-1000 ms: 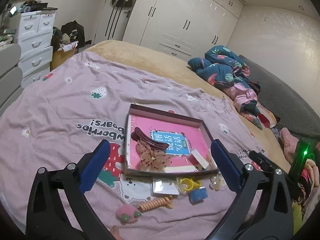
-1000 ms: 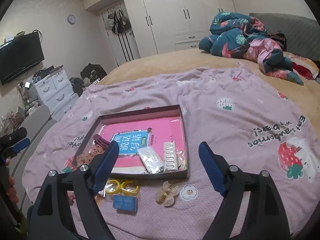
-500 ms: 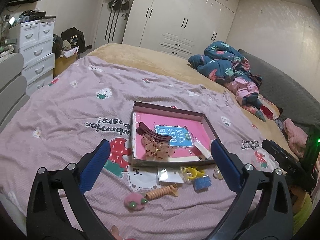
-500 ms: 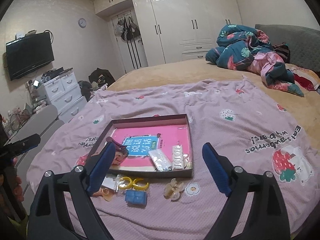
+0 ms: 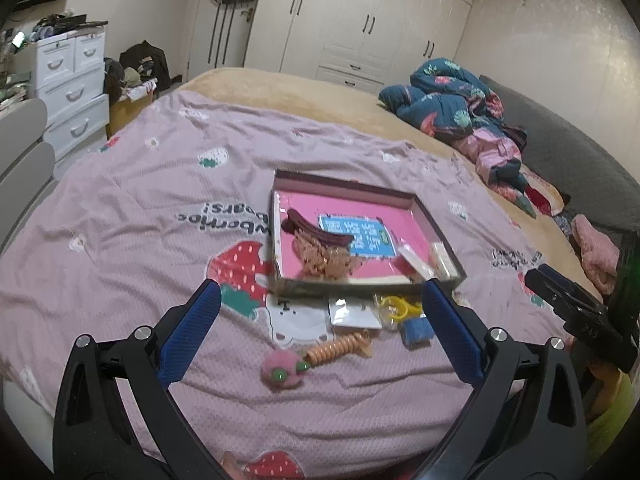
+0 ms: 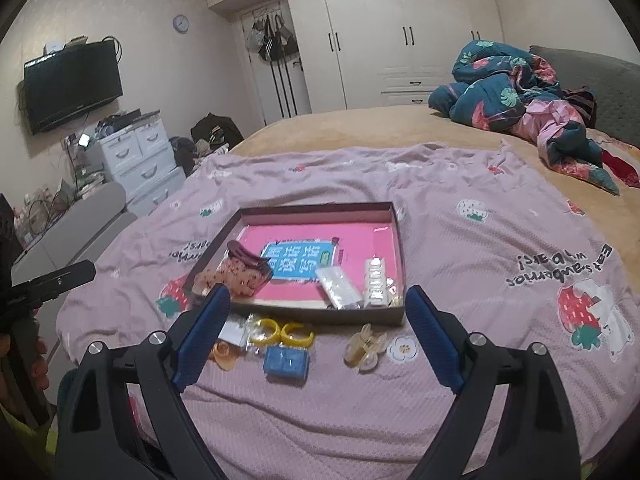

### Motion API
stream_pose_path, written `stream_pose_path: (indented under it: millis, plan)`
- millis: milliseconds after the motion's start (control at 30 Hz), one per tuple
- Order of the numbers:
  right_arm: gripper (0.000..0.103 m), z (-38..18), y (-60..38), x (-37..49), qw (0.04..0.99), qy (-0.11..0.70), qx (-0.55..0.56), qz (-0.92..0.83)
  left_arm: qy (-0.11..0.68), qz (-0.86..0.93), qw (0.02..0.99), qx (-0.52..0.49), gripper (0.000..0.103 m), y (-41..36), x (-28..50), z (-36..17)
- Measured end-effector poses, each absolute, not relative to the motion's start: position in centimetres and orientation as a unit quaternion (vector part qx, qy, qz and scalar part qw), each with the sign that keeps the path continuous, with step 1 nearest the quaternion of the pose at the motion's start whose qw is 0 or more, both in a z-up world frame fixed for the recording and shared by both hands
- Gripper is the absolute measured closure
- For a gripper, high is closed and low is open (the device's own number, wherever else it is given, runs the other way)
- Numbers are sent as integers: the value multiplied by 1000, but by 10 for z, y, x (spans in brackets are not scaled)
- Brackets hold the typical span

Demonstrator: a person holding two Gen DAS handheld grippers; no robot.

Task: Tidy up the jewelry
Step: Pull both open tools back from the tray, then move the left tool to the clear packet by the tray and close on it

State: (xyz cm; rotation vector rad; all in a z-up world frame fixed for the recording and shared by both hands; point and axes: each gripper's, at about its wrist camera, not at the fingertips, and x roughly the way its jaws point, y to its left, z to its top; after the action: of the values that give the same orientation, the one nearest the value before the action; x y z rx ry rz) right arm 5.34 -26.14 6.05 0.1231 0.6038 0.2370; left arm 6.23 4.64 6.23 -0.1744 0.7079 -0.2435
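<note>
Mostly blurred trinkets below the box point(image 6: 320, 312), both tongs point(image 5: 320, 312) point(image 6: 316, 316) wide, empty.

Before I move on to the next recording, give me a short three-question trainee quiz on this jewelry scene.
1. True or false: the dark hair clip lies inside the box.
2. Which item lies outside the box, on the blanket? A) the white comb-like piece B) the blue block C) the clear packet
3. Fill in: the right gripper is ____ and holds nothing.

Key: 1 true. 2 B; the blue block sits in front of the box beside the yellow rings. 3 open; the left gripper is open too.
</note>
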Motion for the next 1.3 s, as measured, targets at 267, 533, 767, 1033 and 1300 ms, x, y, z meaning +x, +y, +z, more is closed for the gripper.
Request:
stream_pose_path:
  millis: [267,533,767,1033,1300]
  plan:
    - [15,42,-249,49,938,320,46,127,370,-127,917,-77,9,46,60,46]
    - [15,28,-232,46,929,339,30,147,404,-149,899,-82,9,37,60,24]
    - [15,6,-229,43,917,369,22,150,429,-163,886,-73,9,24,60,7]
    - [15,-10,-233,43,910,388,22,142,455,-188,869,-60,9,7,68,-9]
    - [15,-19,-230,49,908,395,15,139,474,-226,846,-88,21,2,103,-19]
